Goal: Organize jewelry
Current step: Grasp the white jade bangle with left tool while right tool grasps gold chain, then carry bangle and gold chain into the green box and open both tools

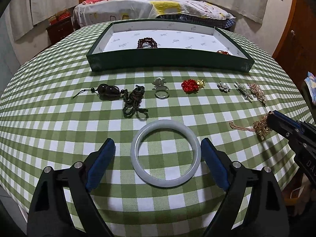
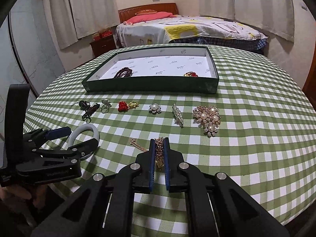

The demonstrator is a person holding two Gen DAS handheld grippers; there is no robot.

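Note:
A pale jade bangle (image 1: 165,184) lies flat on the green checked tablecloth. My left gripper (image 1: 158,141) is open and straddles it, a blue pad on either side with a gap to the ring. In the right wrist view the same bangle (image 2: 86,127) shows between the left gripper's (image 2: 83,136) fingers. My right gripper (image 2: 159,140) is shut on a gold chain necklace (image 2: 159,152), whose loose end trails left on the cloth. From the left wrist the necklace (image 1: 260,127) shows at the right gripper's (image 1: 273,118) tip. A dark green tray (image 1: 169,60) stands at the back.
The tray holds dark red beads (image 1: 147,43) and a red-gold piece (image 1: 223,52). In a row before it lie a dark pendant with cord (image 1: 108,91), a ring (image 1: 161,90), a red knot charm (image 1: 192,86) and three brooches (image 2: 207,116). A bed stands beyond the table.

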